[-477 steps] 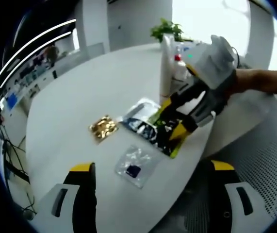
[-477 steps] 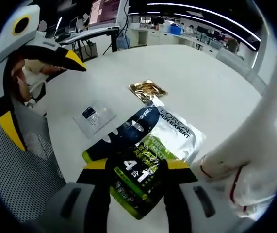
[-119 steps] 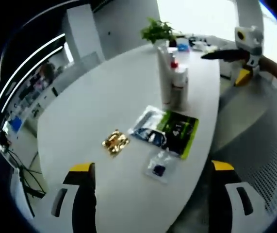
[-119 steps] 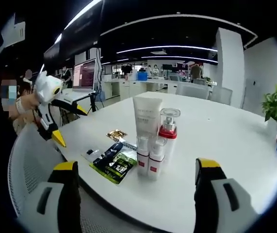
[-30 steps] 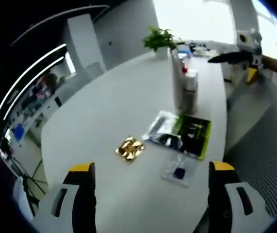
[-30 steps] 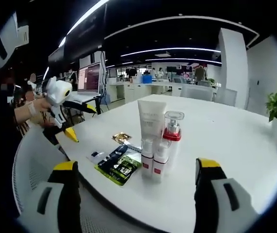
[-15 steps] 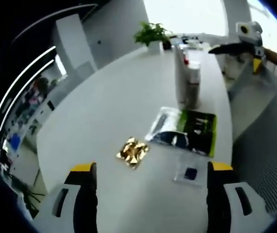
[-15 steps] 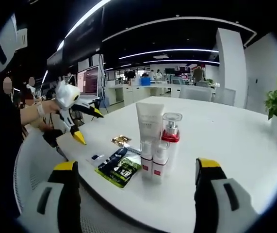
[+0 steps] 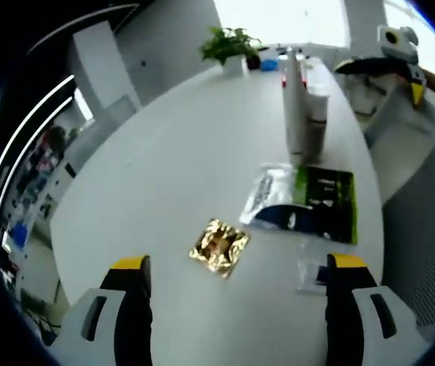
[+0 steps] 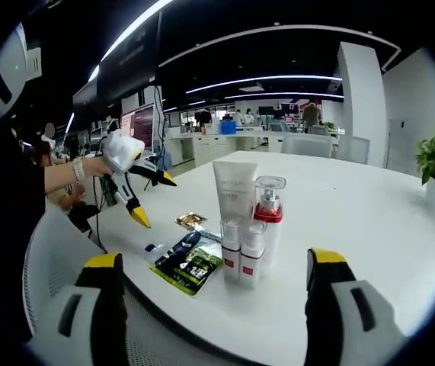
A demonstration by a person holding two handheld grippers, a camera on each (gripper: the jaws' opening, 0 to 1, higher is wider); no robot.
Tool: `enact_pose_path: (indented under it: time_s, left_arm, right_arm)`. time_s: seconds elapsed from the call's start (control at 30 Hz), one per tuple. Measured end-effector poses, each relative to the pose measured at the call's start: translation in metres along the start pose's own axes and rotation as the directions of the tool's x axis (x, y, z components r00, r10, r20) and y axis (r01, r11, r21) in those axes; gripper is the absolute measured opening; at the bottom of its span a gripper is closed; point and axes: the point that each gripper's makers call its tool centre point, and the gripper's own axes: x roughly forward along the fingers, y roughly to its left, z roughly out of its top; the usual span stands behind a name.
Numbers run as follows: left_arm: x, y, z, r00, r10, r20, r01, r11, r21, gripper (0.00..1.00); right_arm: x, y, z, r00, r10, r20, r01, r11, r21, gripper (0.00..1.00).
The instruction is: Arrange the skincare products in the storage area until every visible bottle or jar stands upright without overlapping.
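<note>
Two grippers hang open and empty over a white table [image 9: 148, 145]. The left gripper [image 9: 232, 320] has its yellow-tipped jaws set wide, tilted down from above the table's near end, with a gold foil sachet [image 9: 219, 246] just ahead between them and a small clear sachet [image 9: 311, 273] beside its right jaw. The right gripper [image 10: 209, 313] is level and low at the table's edge, jaws likewise apart, holding nothing.

Past the gold sachet lie a silver-and-dark pouch [image 9: 272, 200] and a green-and-black pouch [image 9: 325, 204], the two overlapping flat on the surface. Beyond them the skincare cluster stands upright near the table's side edge: a tall white tube [image 10: 235, 192], a clear pump bottle with a red collar [image 10: 267, 207], and two small white bottles with red labels [image 10: 241, 253] touching in front. Grouping them tightly seems meant to keep them together in one spot.

In the right gripper view, a person's hand holds the left gripper [image 10: 137, 183] raised over the sachets, pointing down. A potted plant [image 9: 231, 47] sits at the far end.

Judged from this, the bottles are already upright; the overlapping pouches look like the remaining work.
</note>
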Motion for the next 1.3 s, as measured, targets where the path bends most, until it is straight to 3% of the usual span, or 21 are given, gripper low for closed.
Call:
enact_pose_path:
  time_s: [0.3, 0.47, 0.83, 1.0, 1.17, 1.3]
  left_arm:
    - [0.021, -0.002, -0.006, 0.994, -0.097, -0.050, 0.100, 0.992, 0.071, 0.85]
    - [0.030, -0.001, -0.006, 0.987, -0.151, -0.045, 0.154, 0.985, 0.073, 0.79]
    - [0.048, 0.009, -0.008, 0.977, -0.191, -0.090, 0.199, 0.976, 0.087, 0.66]
    - [0.053, 0.013, -0.014, 0.969, -0.201, -0.145, 0.222, 0.965, 0.140, 0.65]
    - [0.055, 0.011, -0.009, 0.961, -0.233, -0.146, 0.254, 0.955, 0.151, 0.61]
    - [0.058, 0.009, -0.009, 0.945, -0.268, -0.186, 0.302, 0.935, 0.185, 0.57]
  right_arm:
    - [0.000, -0.001, 0.000, 1.000, -0.007, 0.002, 0.007, 1.000, 0.007, 1.00]
    - [0.000, -0.001, 0.000, 1.000, -0.004, 0.002, 0.004, 1.000, 0.011, 1.00]
    - [0.000, 0.000, 0.001, 1.000, 0.007, 0.012, -0.008, 0.999, 0.031, 1.00]
    - [0.000, -0.001, 0.002, 1.000, 0.007, 0.014, -0.008, 0.999, 0.045, 1.00]
    - [-0.001, -0.001, 0.002, 1.000, 0.002, 0.017, -0.003, 0.999, 0.042, 1.00]
    - [-0.001, -0.001, 0.003, 1.000, 0.004, 0.023, -0.005, 0.999, 0.047, 1.00]
